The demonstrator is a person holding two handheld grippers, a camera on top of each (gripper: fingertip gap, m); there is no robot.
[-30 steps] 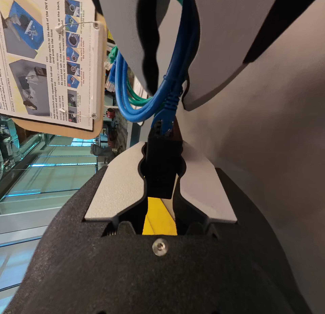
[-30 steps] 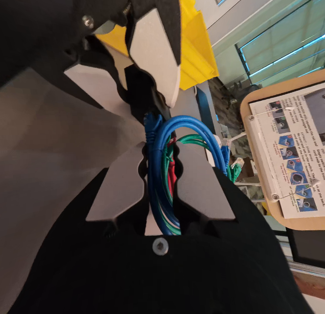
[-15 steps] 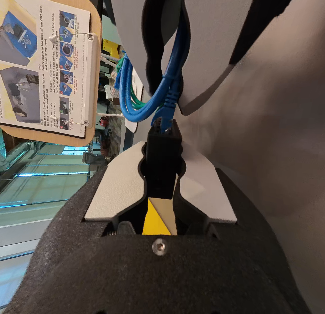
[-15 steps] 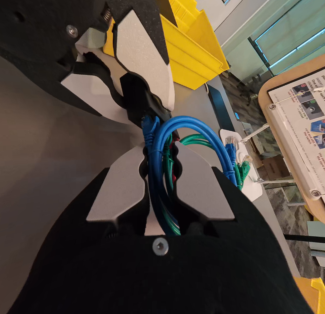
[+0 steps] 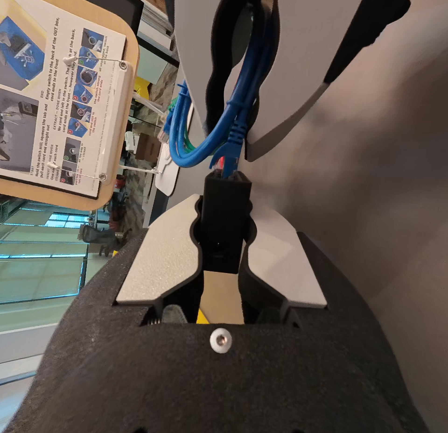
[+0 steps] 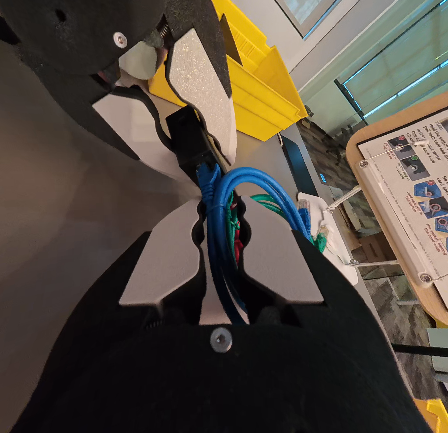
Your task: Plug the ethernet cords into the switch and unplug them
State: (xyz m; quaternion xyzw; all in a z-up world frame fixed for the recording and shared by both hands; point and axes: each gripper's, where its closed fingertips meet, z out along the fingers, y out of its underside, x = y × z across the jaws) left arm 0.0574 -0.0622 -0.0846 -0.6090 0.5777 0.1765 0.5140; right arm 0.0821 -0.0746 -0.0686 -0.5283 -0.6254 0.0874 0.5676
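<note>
My left gripper (image 5: 224, 203) is shut on the small black switch (image 5: 226, 227) and holds it above the grey table (image 5: 363, 203). A blue ethernet plug (image 5: 231, 159) sits in a switch port, with a red plug (image 5: 218, 165) beside it. My right gripper (image 6: 221, 203) is shut on a bundle of blue, green and red cords (image 6: 218, 227) just behind the blue plug (image 6: 206, 176). It faces the left gripper (image 6: 203, 159) and the switch (image 6: 191, 140). Loose blue and green cord ends (image 6: 305, 215) hang to the right. The right gripper (image 5: 229, 140) fills the top of the left wrist view.
A wooden board with a printed instruction sheet (image 5: 60, 106) stands on a white wire stand (image 6: 339, 263) beside the grippers. Yellow bins (image 6: 261, 86) sit on the table behind the left gripper. Glass walls and a carpeted floor lie beyond the table edge. My left and right fingertips are right by each other.
Both grippers have swung together, so the board and yellow bins shifted in view. The blue plug stays in the switch. A red plug now shows beside it.
</note>
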